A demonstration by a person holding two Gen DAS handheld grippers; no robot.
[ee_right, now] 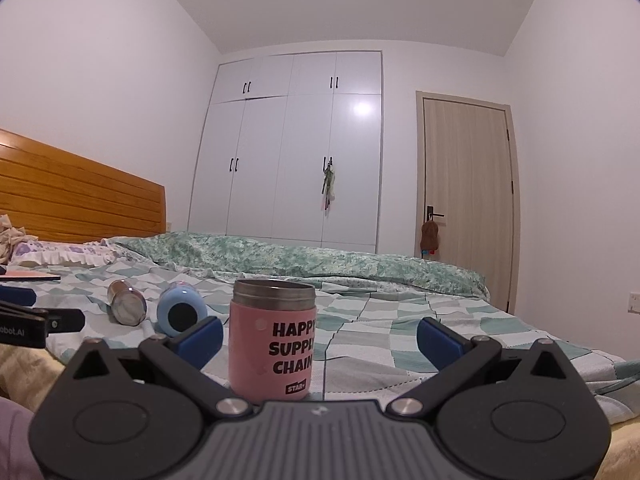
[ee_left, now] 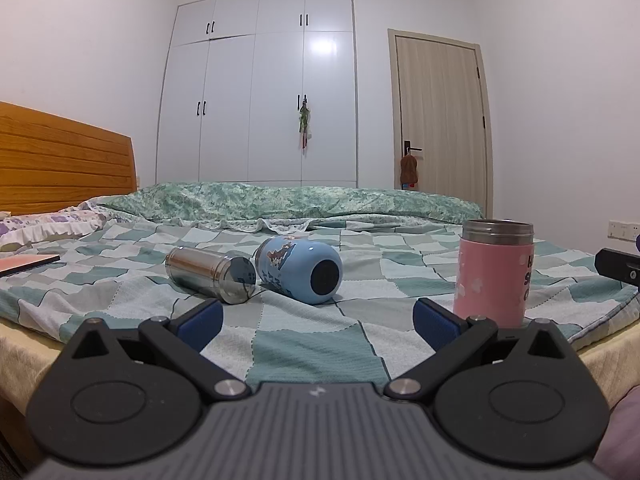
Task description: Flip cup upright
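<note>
While the pink cup (ee_right: 273, 338) already stands upright on the bed (ee_right: 400, 344), just ahead of the right claw (ee_right: 320, 340) and nearer its left finger, two cups lie on their sides. The blue cup (ee_left: 299, 270) rests ahead of the left claw (ee_left: 318, 322), its base facing the claw; the steel cup (ee_left: 211, 274) lies touching or almost touching it, ahead and to the left. Both claws are spread wide and hold nothing. The likely trouble: the soft checked sheet (ee_left: 304, 344) gives little footing, so a cup set upright may topple, and a round cup may roll away from a closing finger and knock its neighbour. A folded green quilt (ee_left: 288, 200) lies beyond.
</note>
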